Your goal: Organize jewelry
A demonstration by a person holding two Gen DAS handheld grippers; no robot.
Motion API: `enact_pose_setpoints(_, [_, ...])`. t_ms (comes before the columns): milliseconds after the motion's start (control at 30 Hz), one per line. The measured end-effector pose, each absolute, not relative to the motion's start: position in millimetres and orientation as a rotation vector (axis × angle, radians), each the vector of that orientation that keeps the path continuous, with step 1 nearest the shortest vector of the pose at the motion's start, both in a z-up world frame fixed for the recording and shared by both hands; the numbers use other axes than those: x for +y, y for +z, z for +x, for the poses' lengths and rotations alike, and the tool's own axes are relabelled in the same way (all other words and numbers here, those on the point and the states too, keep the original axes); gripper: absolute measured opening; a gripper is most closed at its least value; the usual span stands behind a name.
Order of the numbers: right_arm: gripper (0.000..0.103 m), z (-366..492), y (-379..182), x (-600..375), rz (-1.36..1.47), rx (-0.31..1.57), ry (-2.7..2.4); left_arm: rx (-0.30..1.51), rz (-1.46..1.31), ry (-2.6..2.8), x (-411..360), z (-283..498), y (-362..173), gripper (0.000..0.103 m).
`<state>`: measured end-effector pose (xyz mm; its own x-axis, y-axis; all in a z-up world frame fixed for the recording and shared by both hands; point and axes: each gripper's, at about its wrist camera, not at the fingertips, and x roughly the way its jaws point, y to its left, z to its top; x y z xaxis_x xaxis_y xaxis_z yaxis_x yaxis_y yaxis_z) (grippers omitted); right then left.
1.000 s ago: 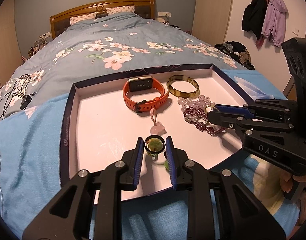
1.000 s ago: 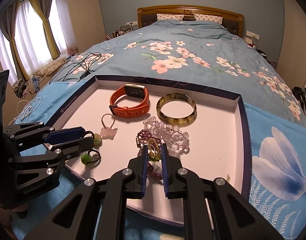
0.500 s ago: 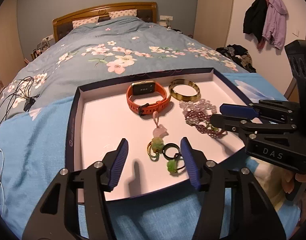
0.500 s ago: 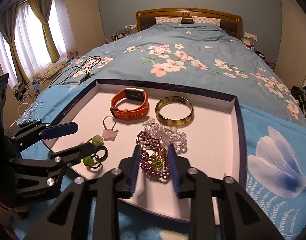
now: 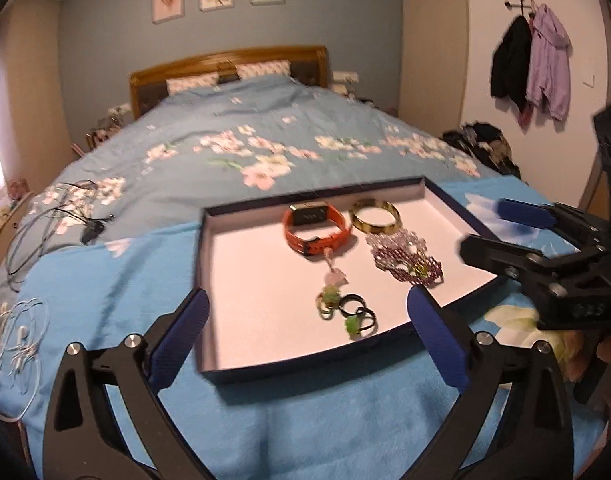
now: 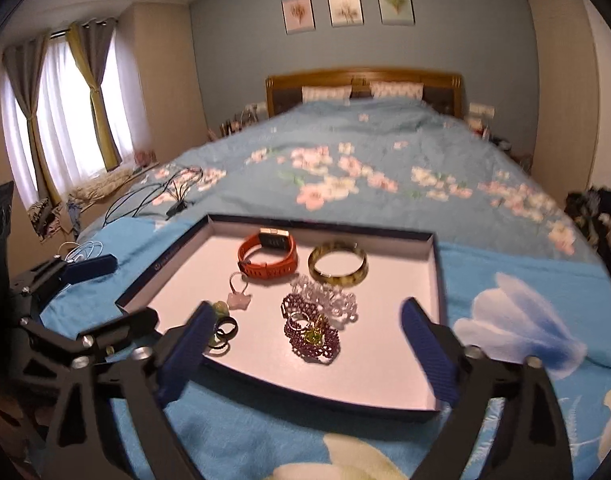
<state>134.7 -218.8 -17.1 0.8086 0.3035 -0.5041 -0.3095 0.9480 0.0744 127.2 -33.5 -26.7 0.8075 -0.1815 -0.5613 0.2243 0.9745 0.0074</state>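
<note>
Beyond both grippers' empty, opening jaws, the somewhat blurred rings [image 5: 351, 312] and beaded bracelets [image 6: 315, 330] lie in the tray [image 5: 241, 312].

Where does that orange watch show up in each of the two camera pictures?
Left wrist view: the orange watch lies at the far side of the tray, slightly right of the picture's centre.
Right wrist view: the orange watch lies at the far side of the tray, left of centre.
Shared landmark: the yellow-green bangle, directly right of the watch in both.
</note>
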Motion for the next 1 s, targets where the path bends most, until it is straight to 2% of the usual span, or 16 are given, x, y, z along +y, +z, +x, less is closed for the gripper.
enact_pose_setpoints(267, [0.096, 79.8, -2.4, -216.2, -0.022, 0.387, 0.281, 0.366, -0.001, -0.102, -14.0, 70.0, 2.1, 0.098])
enact_pose_setpoints(500, [0.096, 50.5, -1.2, -220.0, -0.013, 0.301, 0.27, 0.27, -0.01, -0.078, -16.6, 36.3, 16.5, 0.098])
enact_pose_setpoints(1000, [0.096, 42.5, 4.8, -227.2, 0.026, 0.277, 0.266, 0.227, 0.023, -0.02, -19.9, 10.1, 18.6, 0.098])
